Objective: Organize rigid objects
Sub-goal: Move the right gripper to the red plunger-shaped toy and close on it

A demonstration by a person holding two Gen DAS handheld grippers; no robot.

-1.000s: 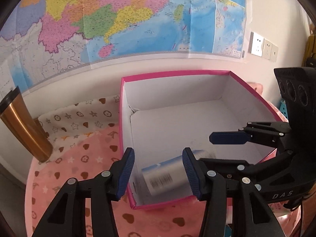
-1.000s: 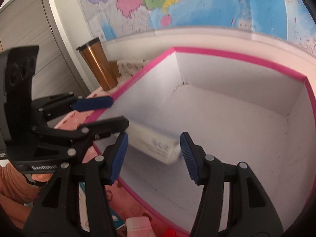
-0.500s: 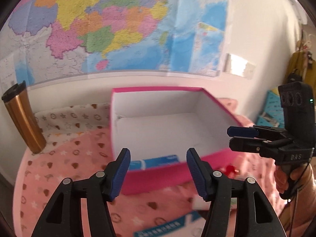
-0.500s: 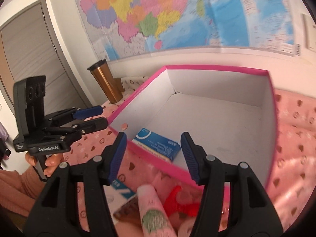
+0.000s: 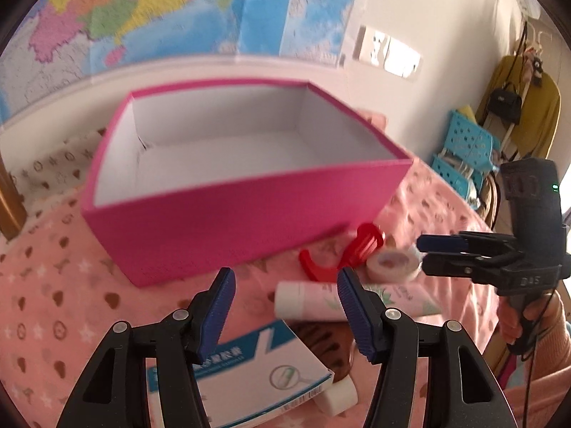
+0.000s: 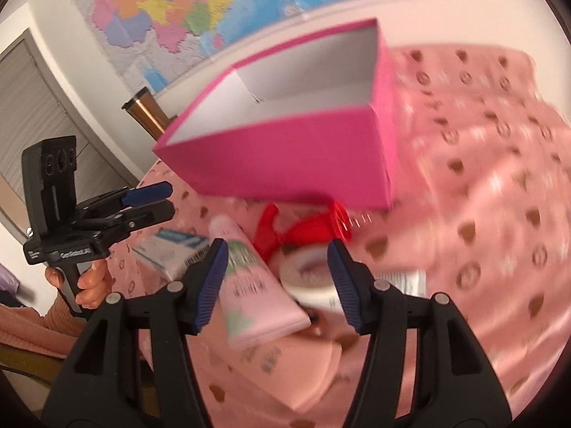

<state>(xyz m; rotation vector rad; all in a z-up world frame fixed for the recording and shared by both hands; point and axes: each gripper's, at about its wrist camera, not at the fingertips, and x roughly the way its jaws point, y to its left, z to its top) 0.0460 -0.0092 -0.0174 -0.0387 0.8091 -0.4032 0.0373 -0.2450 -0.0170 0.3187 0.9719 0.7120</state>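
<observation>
Both grippers were empty with jaws spread wide, hovering over loose items in front of the pink box [image 5: 242,221]. Left gripper [image 5: 285,306] hung above a white-and-blue carton [image 5: 249,374] and the cap end of a pink tube [image 5: 321,299]. Right gripper [image 6: 274,278] sat over that tube [image 6: 249,285] and a white tape roll [image 6: 307,274], nothing clamped.

Step in hand, by my read: picking the next item to go in the box. Box interior looked white and bare where visible; its floor near the front wall was hidden, so contents could not be confirmed.

Next move likely calls for lowering one gripper and closing on a single item; the tape roll lay just beside the tube, so a clean approach matters.

Materials: box was stiff cardboard, straight walls, matte. Carton flat, rectangular, printed with a barcode. Tube soft-looking plastic, flattened at one end, probably squashes under grip. Tape roll round, low. Red plastic piece [image 5: 342,253] curved, with a slotted head, hard and glossy, touching the box base. Cloth [image 5: 53,303] underneath was pink and patterned. Both views blurred.
</observation>
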